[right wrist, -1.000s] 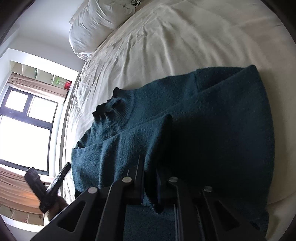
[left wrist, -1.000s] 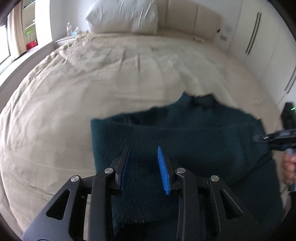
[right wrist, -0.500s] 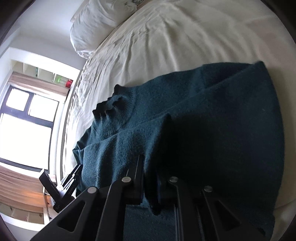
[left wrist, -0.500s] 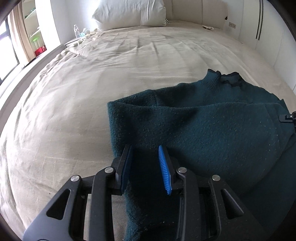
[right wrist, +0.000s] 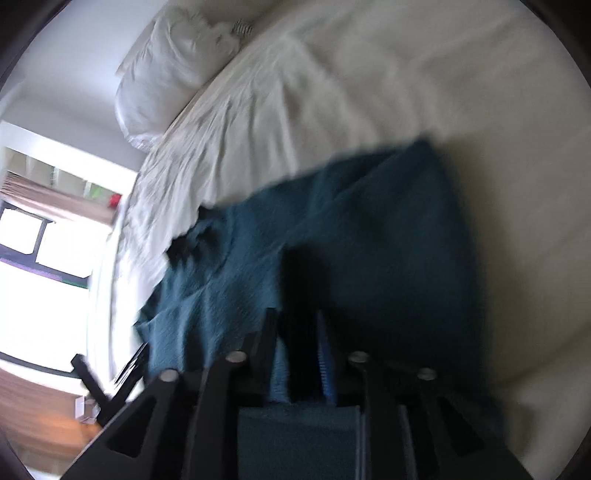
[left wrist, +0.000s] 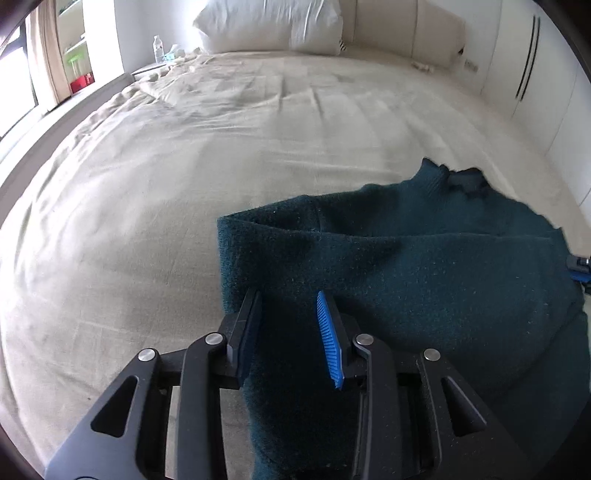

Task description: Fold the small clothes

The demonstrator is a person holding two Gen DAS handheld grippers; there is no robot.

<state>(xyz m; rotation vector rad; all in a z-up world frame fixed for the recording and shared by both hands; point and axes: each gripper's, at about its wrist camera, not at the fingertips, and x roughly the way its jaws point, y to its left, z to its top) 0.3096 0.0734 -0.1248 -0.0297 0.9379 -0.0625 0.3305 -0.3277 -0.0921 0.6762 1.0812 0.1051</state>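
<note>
A dark teal knit sweater (left wrist: 424,277) lies on the cream bed sheet (left wrist: 166,184), its collar (left wrist: 443,177) toward the headboard. My left gripper (left wrist: 288,317) hovers at the sweater's left edge. Its jaws stand partly apart and the blue ribbed pad (left wrist: 327,339) is bare, with fabric behind the gap. In the blurred right wrist view the sweater (right wrist: 369,240) fills the middle. My right gripper (right wrist: 295,332) has its jaws opening, with a fold of the knit loose between them. Its tip shows at the right edge of the left wrist view, right gripper (left wrist: 580,269).
A white pillow (left wrist: 269,22) rests against the headboard. A water bottle (left wrist: 158,48) stands on a bedside shelf at the far left. White wardrobe doors (left wrist: 535,74) line the right side. A bright window (right wrist: 33,295) is beyond the bed's left edge.
The right jaws, shut on a fold of the sweater before, have parted, and that view is now motion-blurred. The left gripper sank slightly and sits closer to the sweater's left edge.
</note>
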